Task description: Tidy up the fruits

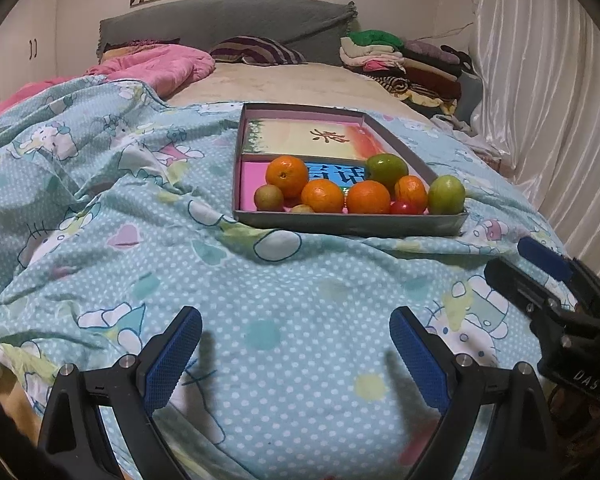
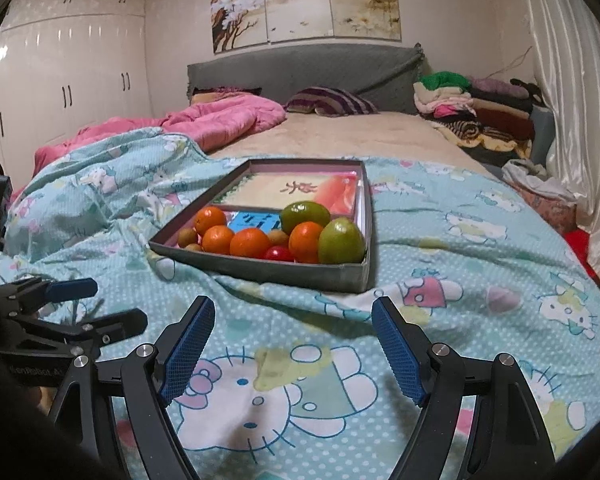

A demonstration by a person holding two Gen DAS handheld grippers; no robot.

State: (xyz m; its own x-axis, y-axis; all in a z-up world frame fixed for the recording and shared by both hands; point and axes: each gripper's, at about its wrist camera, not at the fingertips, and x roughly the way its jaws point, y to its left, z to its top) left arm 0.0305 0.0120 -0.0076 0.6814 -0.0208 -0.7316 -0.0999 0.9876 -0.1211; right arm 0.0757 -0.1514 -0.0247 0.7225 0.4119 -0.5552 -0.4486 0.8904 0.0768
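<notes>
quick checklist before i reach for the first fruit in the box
1. Left hand-held gripper open, nothing between the pads: ok.
2. Right hand-held gripper open and empty: ok.
3. Box resting flat on the bedspread: cannot tell, the fabric is rumpled.
4. Oranges and green fruits all inside the box: ok.
5. Small red fruit free to grasp: not ok, wedged between oranges.

A tray (image 2: 260,270) lies on the bed (image 2: 440,240), mid-width; fruits (image 2: 252,242) crowd its near compartment, pillows (image 2: 332,102) behind at the headboard.
</notes>
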